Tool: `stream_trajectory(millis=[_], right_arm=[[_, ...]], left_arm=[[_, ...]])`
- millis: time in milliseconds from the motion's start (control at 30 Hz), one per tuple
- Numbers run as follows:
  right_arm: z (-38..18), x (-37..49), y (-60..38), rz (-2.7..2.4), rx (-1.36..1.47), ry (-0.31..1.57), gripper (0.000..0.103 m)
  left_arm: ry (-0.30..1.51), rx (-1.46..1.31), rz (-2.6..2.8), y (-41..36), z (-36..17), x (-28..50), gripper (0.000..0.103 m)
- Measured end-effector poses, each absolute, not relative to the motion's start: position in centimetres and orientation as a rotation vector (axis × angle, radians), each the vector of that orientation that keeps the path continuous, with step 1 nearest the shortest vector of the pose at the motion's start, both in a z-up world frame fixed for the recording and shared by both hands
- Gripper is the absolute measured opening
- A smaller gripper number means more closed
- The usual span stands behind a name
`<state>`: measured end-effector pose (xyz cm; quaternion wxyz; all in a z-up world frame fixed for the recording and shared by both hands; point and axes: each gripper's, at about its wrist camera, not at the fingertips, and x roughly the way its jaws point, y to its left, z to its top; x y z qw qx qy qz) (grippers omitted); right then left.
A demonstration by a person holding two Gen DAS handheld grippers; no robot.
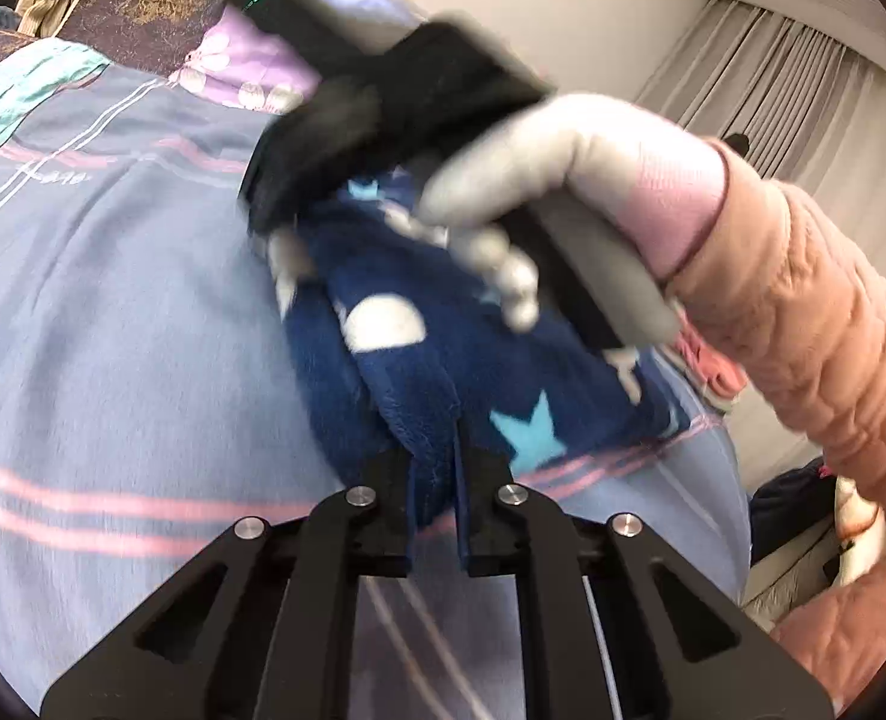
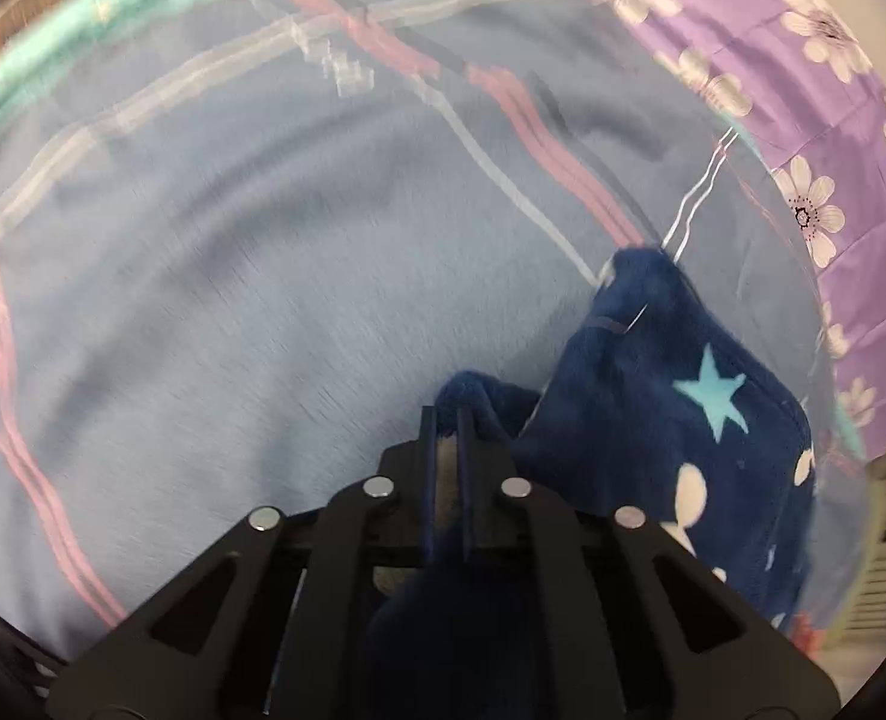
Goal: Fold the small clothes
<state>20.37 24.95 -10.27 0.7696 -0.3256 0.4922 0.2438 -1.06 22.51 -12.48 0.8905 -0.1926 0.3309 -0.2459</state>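
Both claws pinch the navy star-print fleece garment [image 1: 443, 372]: left gripper [image 1: 437, 480] and right gripper [image 2: 448, 420] hold it bunched just above the striped blue bedsheet [image 2: 203, 276]. Folding looks barely begun.

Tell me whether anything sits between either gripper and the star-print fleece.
Nothing visible does. The left gripper and the right gripper are each shut on the navy star-print fleece garment, held over the blue striped bedsheet.
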Motion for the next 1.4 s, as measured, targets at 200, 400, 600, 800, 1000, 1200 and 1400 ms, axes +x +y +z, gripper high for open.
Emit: stream_trajectory(millis=[200, 400, 600, 800, 1000, 1200, 1400], right_arm=[[-10.6, 21.8, 22.8, 0.634, -0.545, 1.094, 0.007], [-2.5, 16.6, 15.1, 0.708, -0.412, 0.843, 0.035], [-2.6, 12.5, 2.2, 0.607, -0.249, 0.834, 0.038], [-8.2, 10.9, -6.9, 0.459, -0.017, 0.939, 0.041], [-10.9, 9.2, -7.3, 0.458, 0.05, 0.83, 0.044], [-9.1, 8.6, -7.9, 0.418, 0.094, 0.838, 0.044], [-8.3, 6.1, -8.0, 0.397, 0.075, 0.796, 0.046]], left_arm=[[0.793, -0.358, -0.462, 21.6, -13.8, -0.3, 0.009], [0.773, -0.364, -0.452, 22.6, -13.1, -0.7, 0.013], [0.694, -0.358, -0.434, 23.2, -10.2, -0.9, 0.019], [0.652, -0.336, -0.476, 21.1, -7.7, 2.0, 0.023], [0.766, -0.078, -0.343, 16.5, -12.0, 3.8, 0.033], [0.774, -0.099, -0.335, 17.3, -10.2, 2.7, 0.033], [0.661, -0.169, -0.317, 18.2, -7.6, 2.4, 0.046]])
